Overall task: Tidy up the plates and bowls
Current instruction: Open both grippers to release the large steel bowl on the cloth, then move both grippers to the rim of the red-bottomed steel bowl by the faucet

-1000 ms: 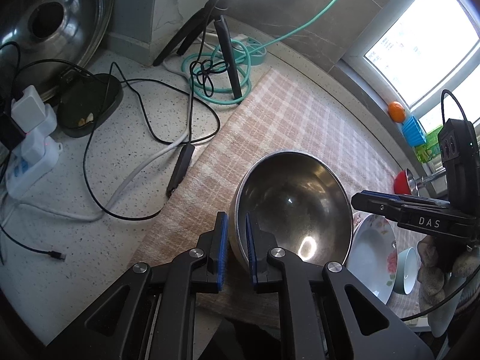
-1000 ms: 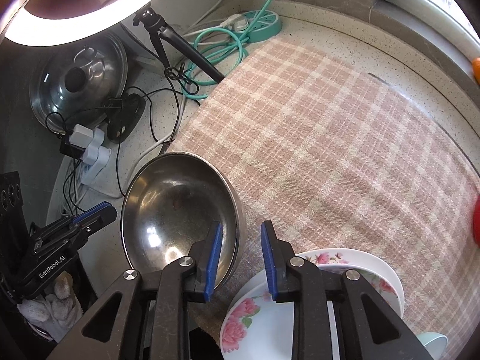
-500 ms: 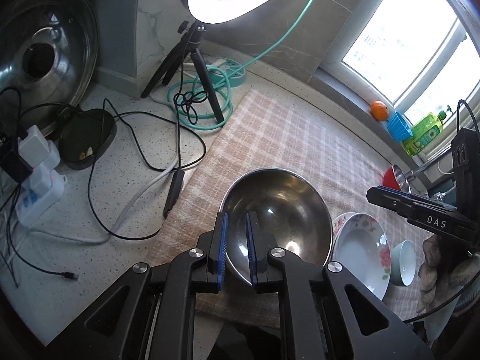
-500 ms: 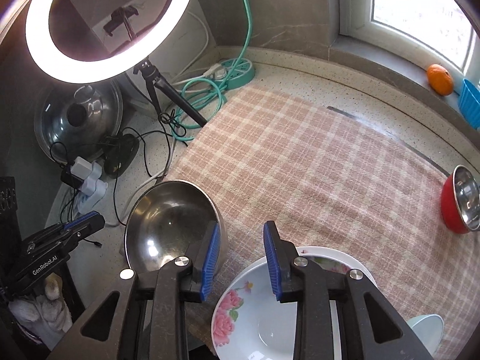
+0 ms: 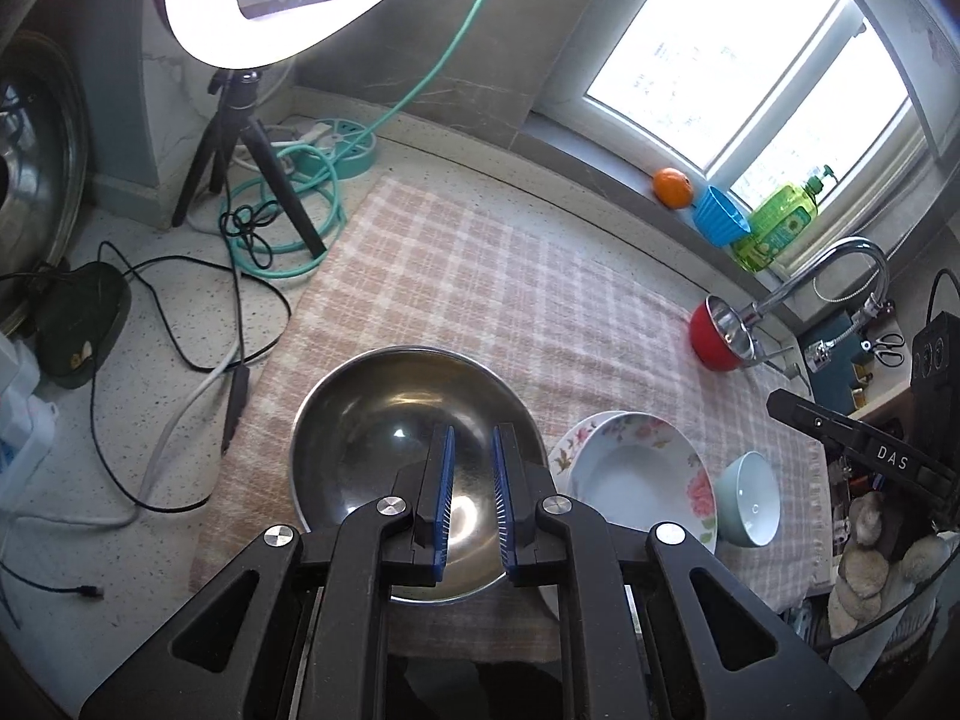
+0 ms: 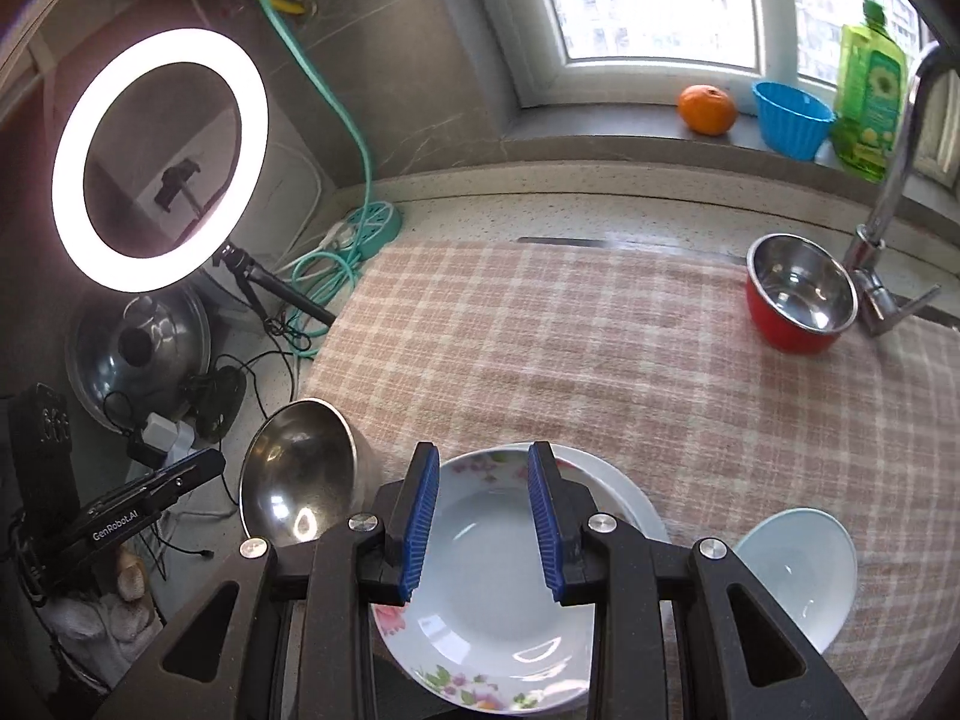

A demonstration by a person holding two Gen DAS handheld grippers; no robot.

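A large steel bowl (image 5: 384,420) stands on the checked cloth (image 5: 480,276). Right of it lies a floral plate (image 5: 636,468), stacked on a white plate (image 6: 624,492). A pale green bowl (image 5: 750,498) sits further right. A red bowl with a steel inside (image 5: 714,330) stands by the faucet. My left gripper (image 5: 471,429) hovers over the steel bowl's near half, its jaws only narrowly apart with nothing between them. My right gripper (image 6: 483,447) hangs above the floral plate (image 6: 480,540), open and holding nothing. Each gripper shows at the edge of the other's view.
A ring light on a tripod (image 5: 240,138), a teal hose (image 5: 288,192), black cables (image 5: 180,312) and a pot lid (image 5: 24,192) crowd the counter left of the cloth. The faucet (image 6: 888,192) rises at the right. An orange (image 6: 707,109), blue cup (image 6: 792,117) and green bottle (image 6: 870,96) line the sill.
Both grippers have drawn back and risen, so bowl and plates look smaller and more of the window shows. The left fingers, earlier at the steel bowl's rim, now hover over its inside.
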